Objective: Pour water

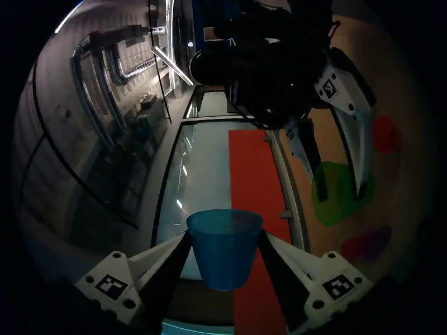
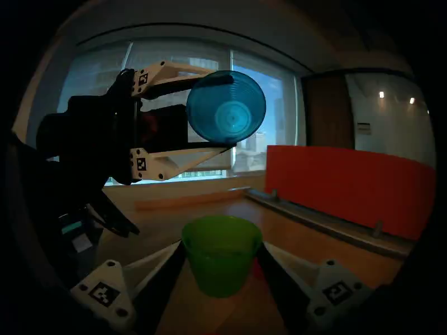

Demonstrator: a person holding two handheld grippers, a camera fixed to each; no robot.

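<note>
A translucent blue cup sits between the fingers of my left gripper, which is shut on it. In the right gripper view the same blue cup is lifted and tipped on its side, its mouth turned toward the camera, above and behind a green cup. My right gripper is shut on the green cup, which stands upright just above the wooden table. In the left gripper view the green cup appears held by the right gripper, ahead to the right. Water is not visible.
A red partition panel with a metal rail runs along the table's right side. Large windows lie behind the left gripper. A dark device stands on the table at left. A red spot and a purple spot mark the table.
</note>
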